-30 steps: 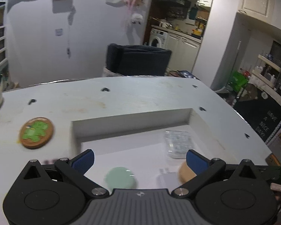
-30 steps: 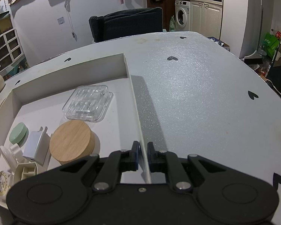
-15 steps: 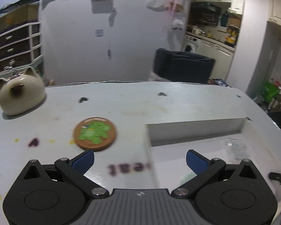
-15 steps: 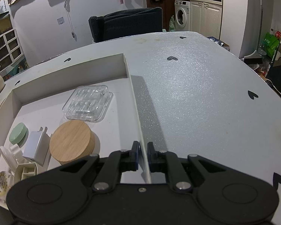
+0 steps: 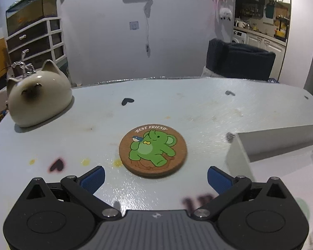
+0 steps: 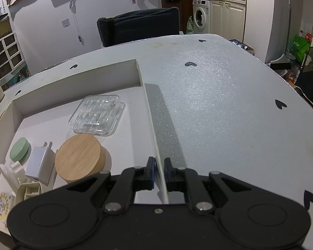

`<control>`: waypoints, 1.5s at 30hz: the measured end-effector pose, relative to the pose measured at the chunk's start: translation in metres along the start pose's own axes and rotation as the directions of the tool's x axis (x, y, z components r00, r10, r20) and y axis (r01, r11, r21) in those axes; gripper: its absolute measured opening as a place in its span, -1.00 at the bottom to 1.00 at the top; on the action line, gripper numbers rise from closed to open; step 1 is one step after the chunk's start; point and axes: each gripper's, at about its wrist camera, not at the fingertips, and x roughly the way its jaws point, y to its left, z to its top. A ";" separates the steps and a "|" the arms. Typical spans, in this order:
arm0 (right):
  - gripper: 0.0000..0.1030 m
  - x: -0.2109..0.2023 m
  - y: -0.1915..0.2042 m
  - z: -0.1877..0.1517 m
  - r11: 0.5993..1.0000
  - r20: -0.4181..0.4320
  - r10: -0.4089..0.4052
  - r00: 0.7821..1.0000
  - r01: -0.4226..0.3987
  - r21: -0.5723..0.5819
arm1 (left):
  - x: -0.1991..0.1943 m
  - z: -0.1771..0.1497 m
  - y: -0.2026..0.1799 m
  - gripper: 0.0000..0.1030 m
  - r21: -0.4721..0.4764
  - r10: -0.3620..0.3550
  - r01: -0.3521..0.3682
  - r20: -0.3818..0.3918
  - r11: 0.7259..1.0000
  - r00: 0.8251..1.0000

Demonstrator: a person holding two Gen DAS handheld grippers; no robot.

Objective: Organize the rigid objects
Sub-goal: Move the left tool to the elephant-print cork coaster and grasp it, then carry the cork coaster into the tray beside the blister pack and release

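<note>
My left tool [image 5: 155, 176] points forward and downward over the bench [image 5: 177, 108], its two blue-padded fingers [image 5: 92, 178] spread wide apart with nothing between the pads; the black linkage arms angle outward from the grey ribbed body at the bottom of the left wrist view. My right tool [image 6: 159, 174] also tilts downward, its jaws drawn almost together, clamping the thin white right-hand wall of the tray [image 6: 151, 123] between the pads, one finger inside the wall and one outside it. Neither of my hands nor any sleeve shows in either wrist view.
</note>
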 end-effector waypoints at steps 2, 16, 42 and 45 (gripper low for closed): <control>-0.79 0.000 0.000 0.000 1.000 -0.002 0.000 1.000 0.000 0.000 | 0.010 0.000 0.004 1.00 -0.007 -0.023 0.023 -0.008 1.000 1.000; -0.78 0.002 0.001 0.001 1.000 -0.005 -0.001 1.000 0.001 -0.001 | 0.056 0.003 0.006 1.00 0.078 -0.097 0.094 0.026 0.993 0.995; -0.79 0.002 0.002 0.002 1.000 -0.005 0.003 1.000 -0.003 -0.003 | 0.047 -0.002 0.007 0.91 0.026 -0.062 0.060 0.049 0.998 0.997; -0.79 0.002 0.002 0.001 1.000 -0.004 0.004 1.000 -0.004 -0.004 | 0.033 -0.003 0.010 0.91 0.000 -0.059 0.059 0.070 0.998 0.996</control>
